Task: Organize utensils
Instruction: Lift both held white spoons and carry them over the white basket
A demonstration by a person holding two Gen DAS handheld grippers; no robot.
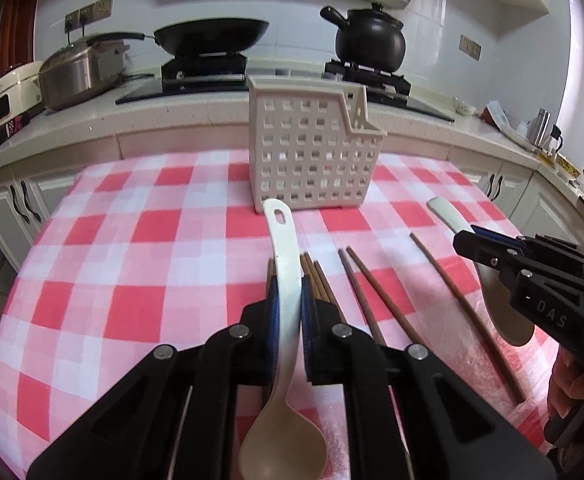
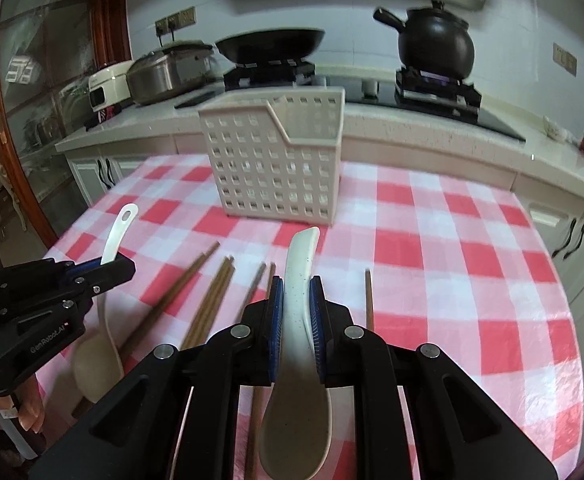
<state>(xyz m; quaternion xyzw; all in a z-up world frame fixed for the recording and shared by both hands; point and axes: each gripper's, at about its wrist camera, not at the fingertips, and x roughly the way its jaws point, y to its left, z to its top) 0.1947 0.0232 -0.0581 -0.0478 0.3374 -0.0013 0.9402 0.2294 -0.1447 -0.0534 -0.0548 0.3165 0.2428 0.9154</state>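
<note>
Clamped between the blue pads of the left gripper point(image 1: 290, 300): a long-handled white spoon point(image 1: 284, 272), lower centre of the left wrist view, handle with its hanging hole pointing up the frame toward the caddy, beige bowl hanging down at the bottom edge between the black arms. Jaws drawn narrow, tight on the thin handle. Same spoon seen at the left edge of the right wrist view, lifted clear of the cloth.

Gripped likewise by the right gripper point(image 2: 295, 300): a speckled ceramic soup spoon point(image 2: 297, 320), lower centre of the right wrist view, short handle aimed up the frame, bowl hanging low toward the bottom edge. Jaws narrow, pads pressing both sides of the handle.

Below and between both grippers, lying loose on the red-and-white checked tablecloth point(image 1: 152, 240): brown chopsticks point(image 1: 365, 292), some bunched just behind the left jaws, others fanned apart across the lower middle of the frame, one single stick off to the right.

Further up, centre of both views: a white perforated utensil caddy point(image 1: 311, 152), upright on the cloth, well apart from the spoons, nothing between it and them.

Behind, along the top: counter with a steel pot point(image 1: 80, 72), black wok point(image 1: 212, 36) and black clay pot point(image 1: 369, 40) on the stove.
</note>
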